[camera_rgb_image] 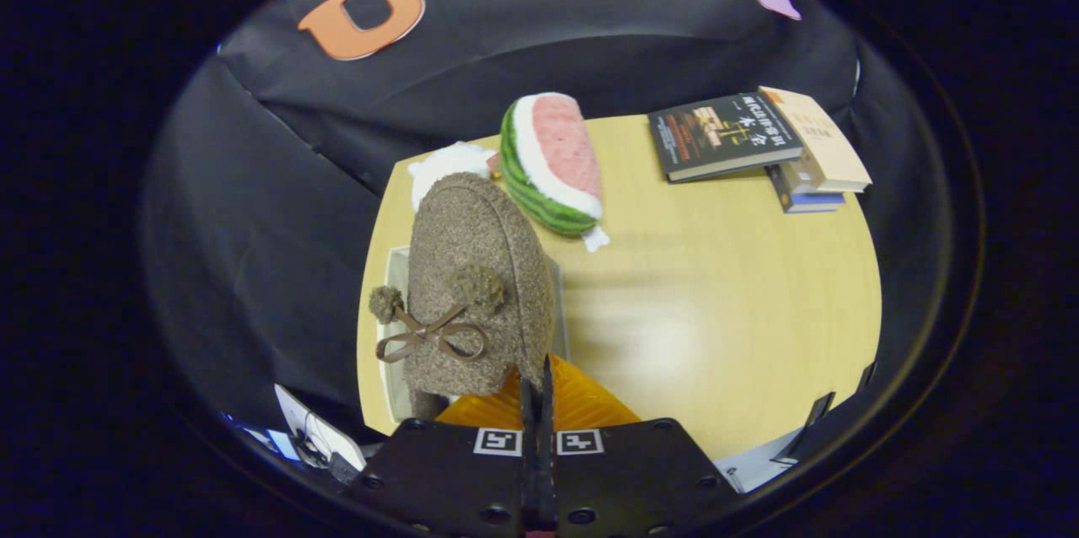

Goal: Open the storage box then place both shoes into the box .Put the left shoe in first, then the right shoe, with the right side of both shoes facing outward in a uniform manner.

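A brown fuzzy shoe (476,268) with two pompoms and a thin brown ribbon bow on its upper hangs toe-away just ahead of the claw (537,386). The fingers are pressed together on the shoe's near rim, so the claw grips it. The shoe is held above the left part of the pale wooden worktop (716,285), over a pale box (396,327) whose edges show on either side of it. Beyond the shoe lies a watermelon-slice plush (552,163), with a white soft thing (447,167) to its left. A stack of books (759,146) sits at the far right.
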A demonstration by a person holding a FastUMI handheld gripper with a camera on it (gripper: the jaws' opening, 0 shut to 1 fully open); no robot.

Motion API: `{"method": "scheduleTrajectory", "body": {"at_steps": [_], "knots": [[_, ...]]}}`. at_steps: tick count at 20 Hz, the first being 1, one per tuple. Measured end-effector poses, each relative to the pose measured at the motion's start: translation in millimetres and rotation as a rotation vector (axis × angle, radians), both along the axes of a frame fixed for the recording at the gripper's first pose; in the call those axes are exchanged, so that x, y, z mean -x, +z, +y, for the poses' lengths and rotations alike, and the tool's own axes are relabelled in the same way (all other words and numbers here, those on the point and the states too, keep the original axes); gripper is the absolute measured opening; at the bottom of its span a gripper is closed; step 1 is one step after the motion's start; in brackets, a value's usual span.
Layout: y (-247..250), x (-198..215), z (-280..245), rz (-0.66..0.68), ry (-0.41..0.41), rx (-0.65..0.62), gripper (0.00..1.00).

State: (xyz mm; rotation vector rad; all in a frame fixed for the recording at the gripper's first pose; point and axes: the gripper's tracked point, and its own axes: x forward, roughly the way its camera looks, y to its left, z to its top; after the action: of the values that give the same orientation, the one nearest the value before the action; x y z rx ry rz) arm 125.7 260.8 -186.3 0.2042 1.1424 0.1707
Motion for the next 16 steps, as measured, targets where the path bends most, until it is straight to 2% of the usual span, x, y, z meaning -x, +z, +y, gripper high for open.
{"method": "scheduleTrajectory", "body": {"at_steps": [5, 11, 16], "knots": [[-45, -5, 43, 0.028, -0.005, 0.080, 0.00], [-98, -26, 37, 0.026, -0.063, 0.237, 0.01], [-133, -29, 47, 0.052, -0.092, 0.270, 0.02]]}}
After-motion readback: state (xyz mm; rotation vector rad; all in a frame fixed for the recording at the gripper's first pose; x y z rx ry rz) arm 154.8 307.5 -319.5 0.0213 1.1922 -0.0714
